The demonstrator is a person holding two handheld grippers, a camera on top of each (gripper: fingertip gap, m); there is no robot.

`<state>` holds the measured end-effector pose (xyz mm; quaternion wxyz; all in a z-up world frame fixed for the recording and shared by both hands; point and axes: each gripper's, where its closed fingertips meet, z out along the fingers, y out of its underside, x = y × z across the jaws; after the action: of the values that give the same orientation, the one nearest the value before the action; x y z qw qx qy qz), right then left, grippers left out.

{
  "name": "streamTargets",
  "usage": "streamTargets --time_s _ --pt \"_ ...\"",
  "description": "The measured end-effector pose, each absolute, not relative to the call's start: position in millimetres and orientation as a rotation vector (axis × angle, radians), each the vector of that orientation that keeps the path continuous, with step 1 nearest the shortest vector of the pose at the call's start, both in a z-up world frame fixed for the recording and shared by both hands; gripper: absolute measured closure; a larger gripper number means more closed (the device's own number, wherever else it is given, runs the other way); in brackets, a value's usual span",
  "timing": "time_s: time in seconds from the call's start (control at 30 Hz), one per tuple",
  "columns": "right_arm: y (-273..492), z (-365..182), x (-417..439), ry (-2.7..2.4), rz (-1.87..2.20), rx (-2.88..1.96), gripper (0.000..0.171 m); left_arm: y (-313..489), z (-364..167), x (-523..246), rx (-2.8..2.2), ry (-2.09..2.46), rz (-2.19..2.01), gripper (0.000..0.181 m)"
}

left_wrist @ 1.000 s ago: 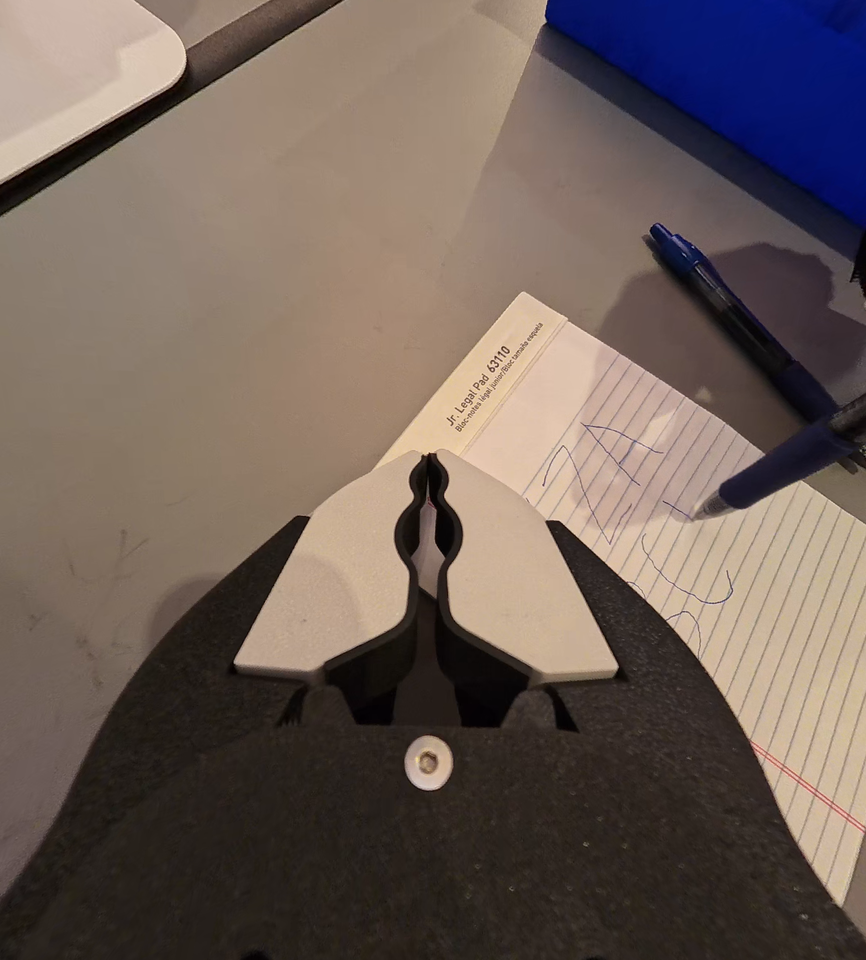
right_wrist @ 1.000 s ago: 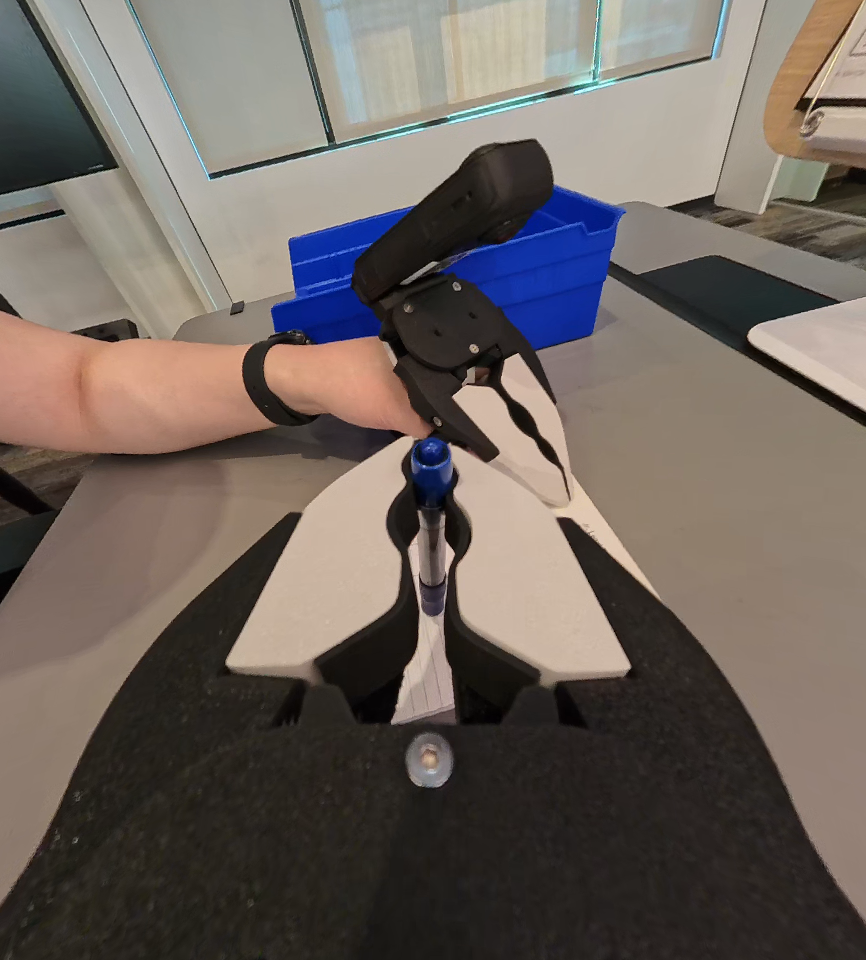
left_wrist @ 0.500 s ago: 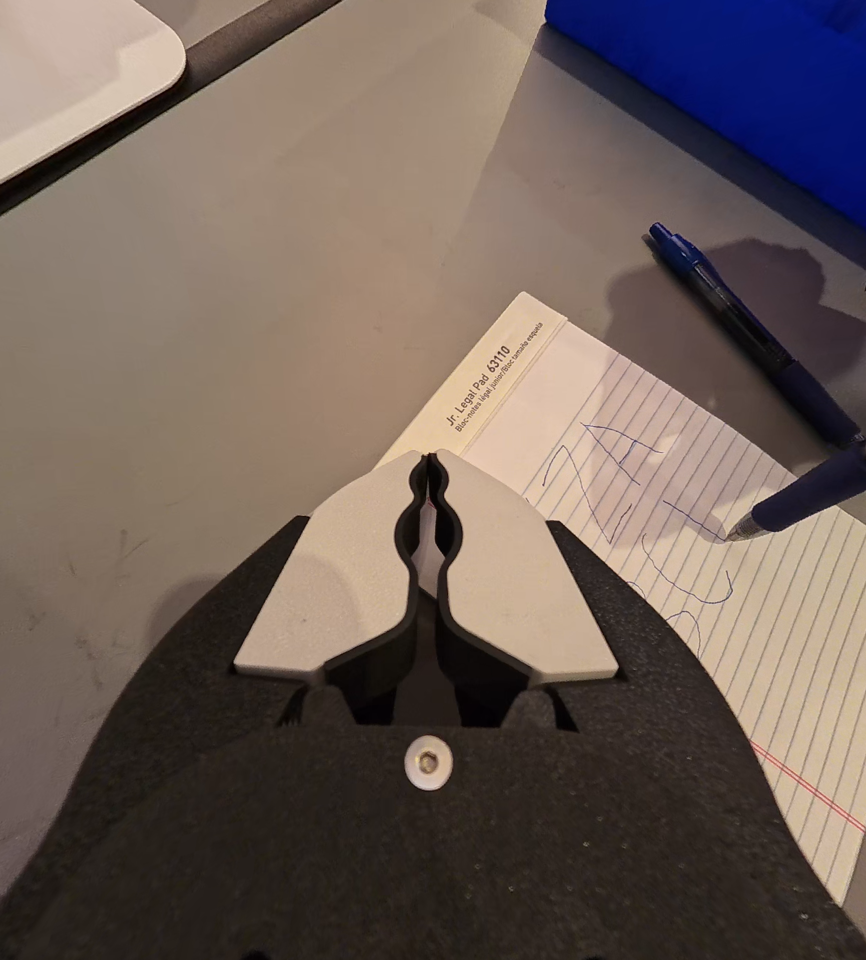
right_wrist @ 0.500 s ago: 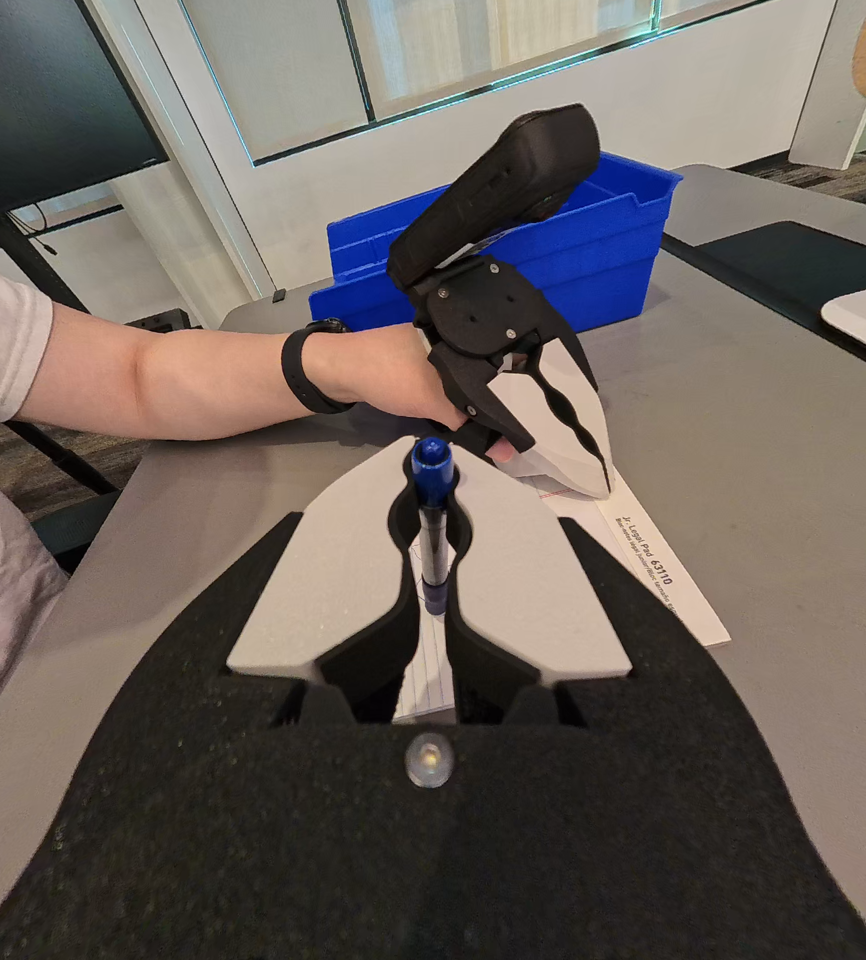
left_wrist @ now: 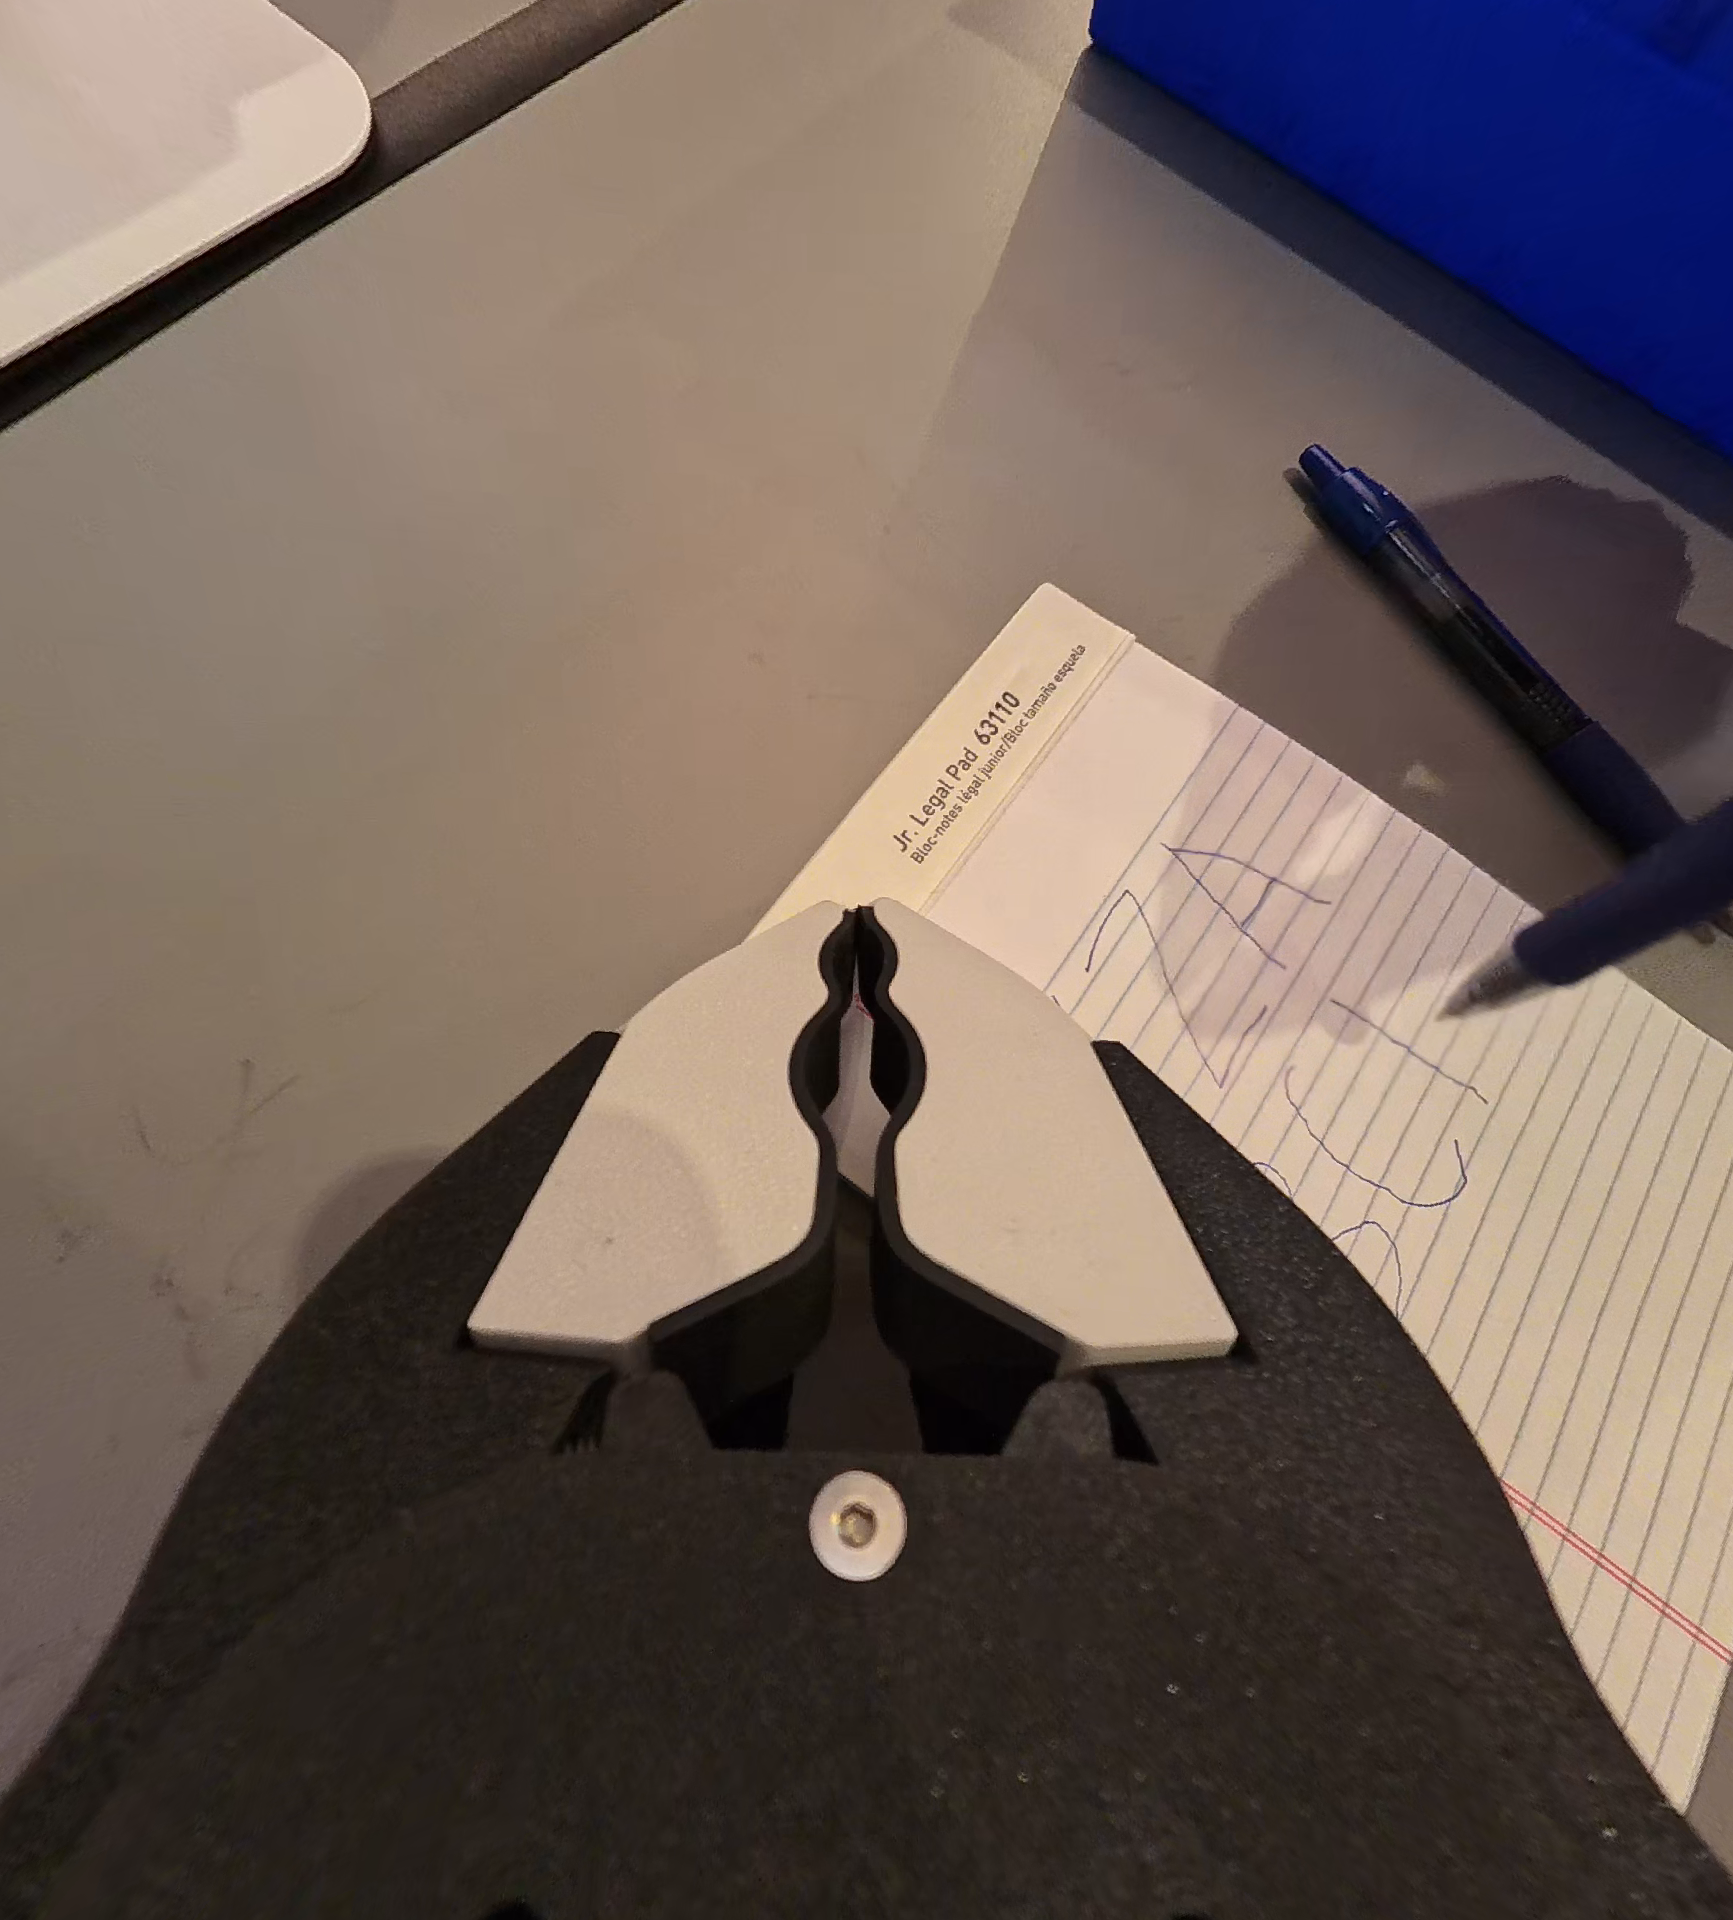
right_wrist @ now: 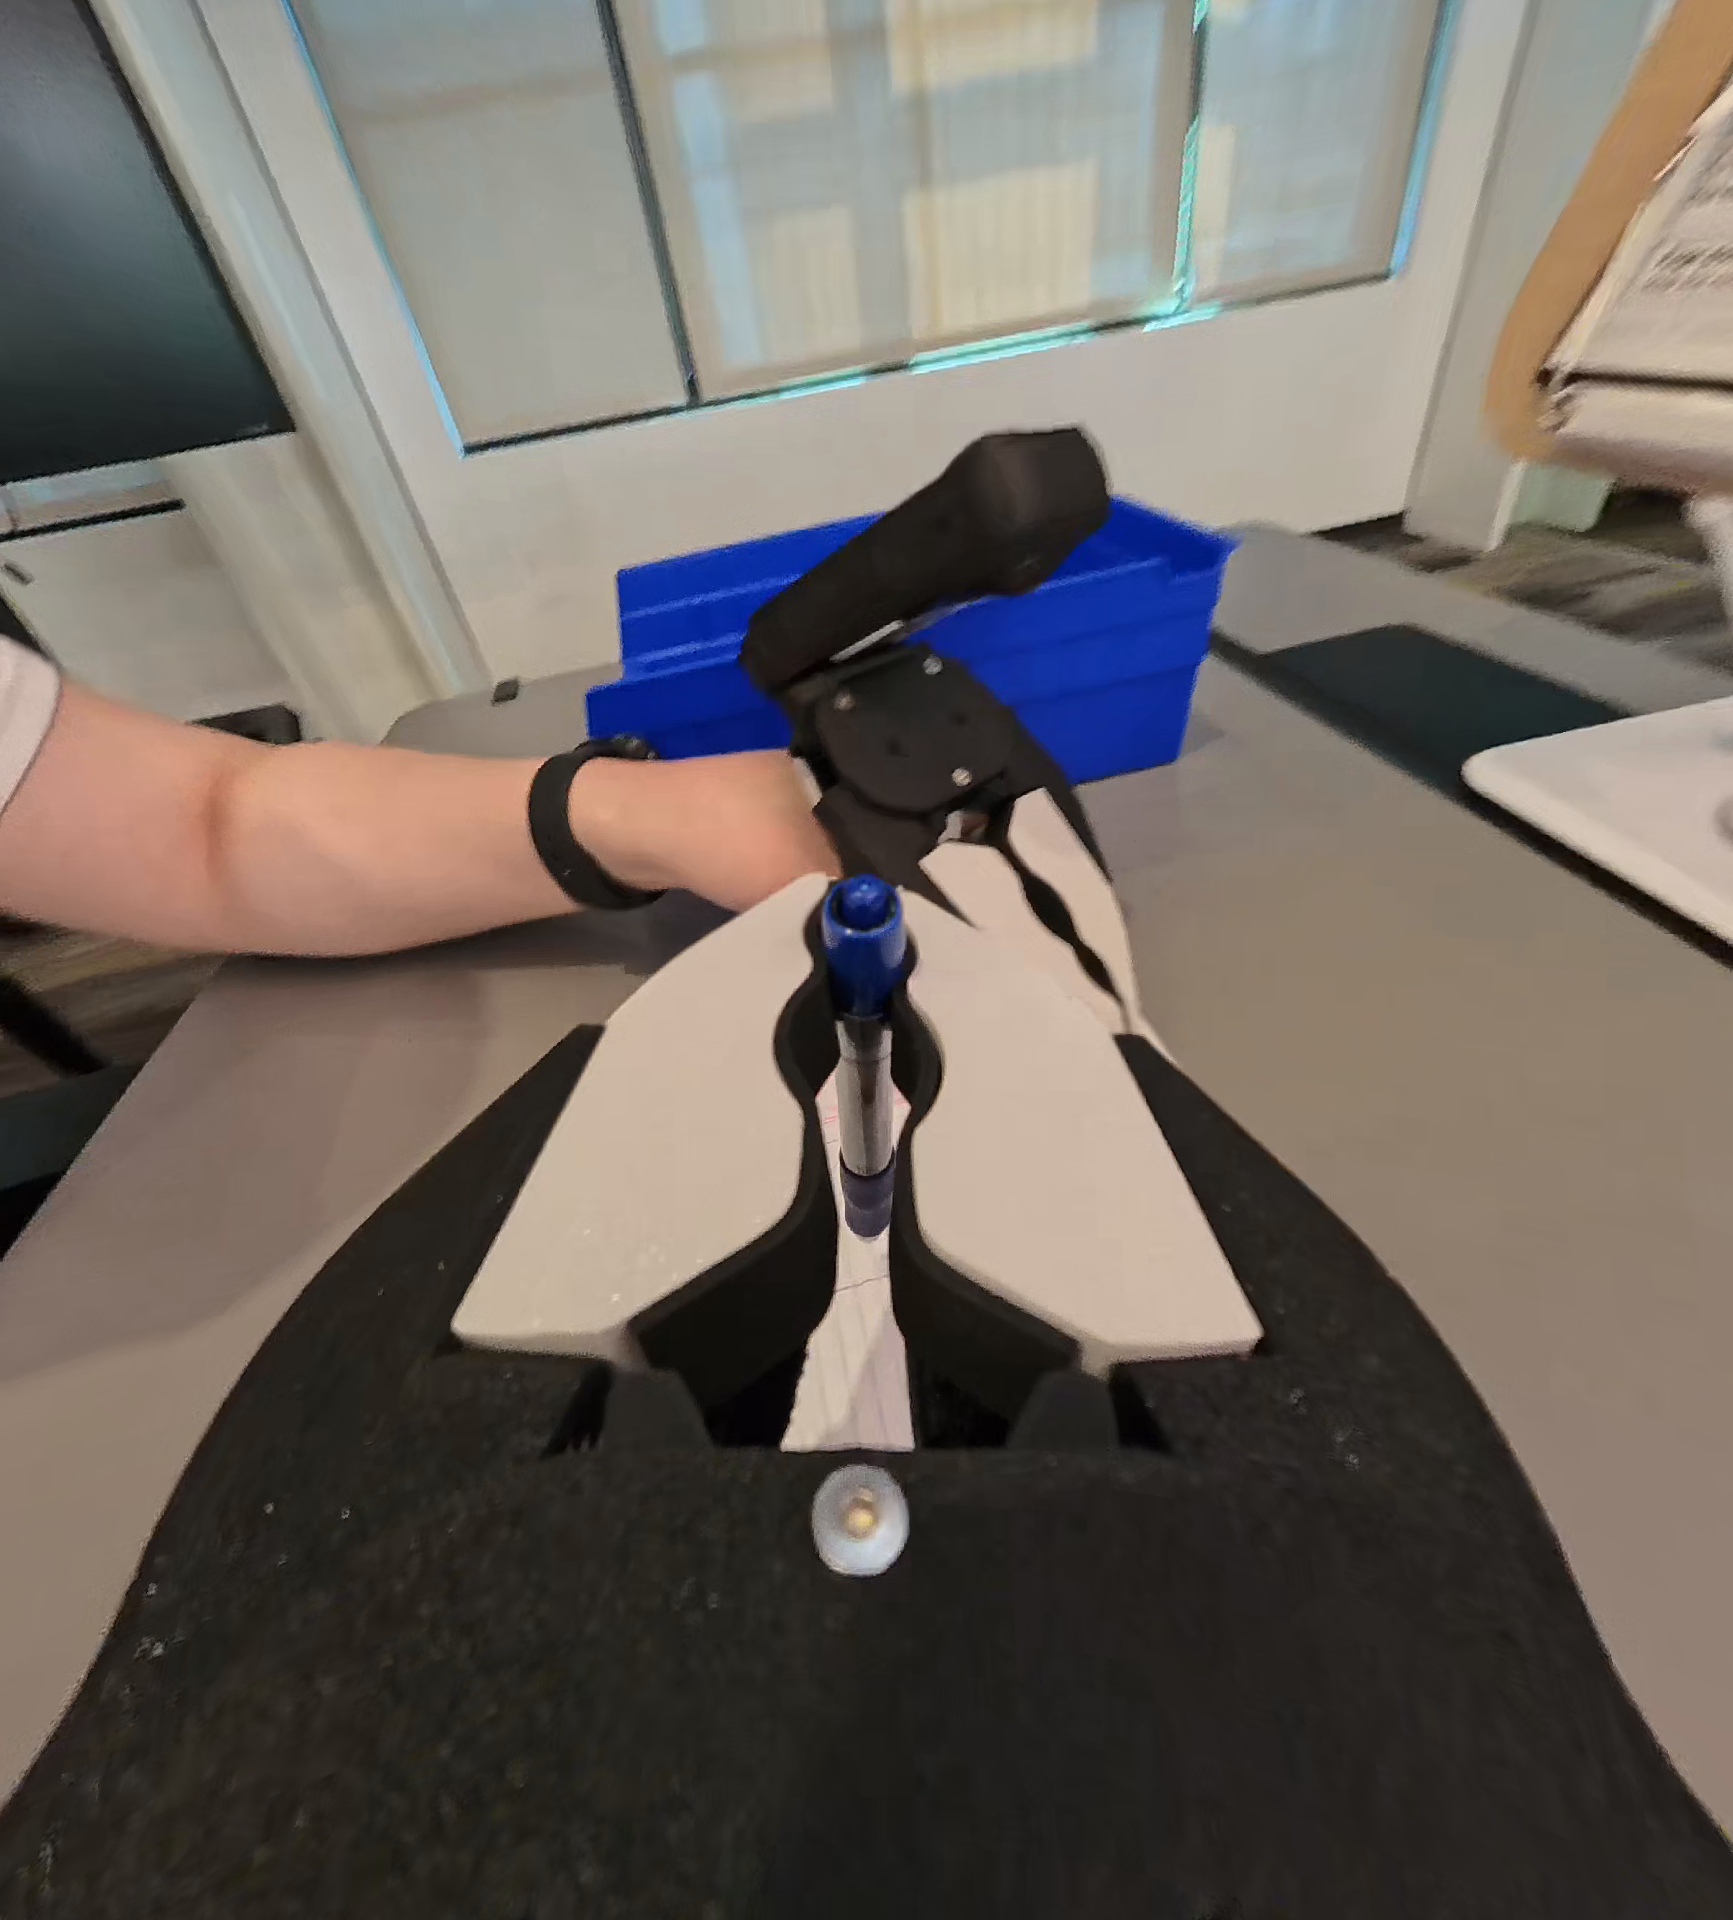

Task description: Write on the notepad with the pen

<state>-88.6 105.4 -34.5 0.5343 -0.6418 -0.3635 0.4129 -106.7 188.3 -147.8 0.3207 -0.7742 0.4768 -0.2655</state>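
Right gripper (right_wrist: pixel 864 940) clamped on the blue retractable pen (left_wrist: pixel 1662 902); left gripper (left_wrist: pixel 859 914) closed, pressing a corner of the white lined paper notepad (left_wrist: pixel 1527 1278).

The smooth grey table (left_wrist: pixel 529 623) carries a glossy blue plastic bin (left_wrist: pixel 1464 187), the flat notepad with blue scrawls, and a second blue pen (left_wrist: pixel 1485 644) lying beside it. The held pen's metal tip sits at the ruled page, whether touching cannot be told. Both grippers have matte pale fingers (left_wrist: pixel 696 1122) with wavy black inner edges.

Grey table (left_wrist: pixel 550 540), scuffed. Blue bin (right_wrist: pixel 1132 665) at far edge. Spare blue pen (left_wrist: pixel 1485 644) flat on table near bin. White tray (left_wrist: pixel 114 177) on dark mat (left_wrist: pixel 488 94). Dark monitor (right_wrist: pixel 41 249) and window (right_wrist: pixel 841 177) behind table.
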Motion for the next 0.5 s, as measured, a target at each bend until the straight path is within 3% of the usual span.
streamTargets --time_s 0.5 --pt "117 -50 -90 -0.842 0.942 -1.577 0.167 189 -148 -107 -2.034 1.253 -0.696 0.181"
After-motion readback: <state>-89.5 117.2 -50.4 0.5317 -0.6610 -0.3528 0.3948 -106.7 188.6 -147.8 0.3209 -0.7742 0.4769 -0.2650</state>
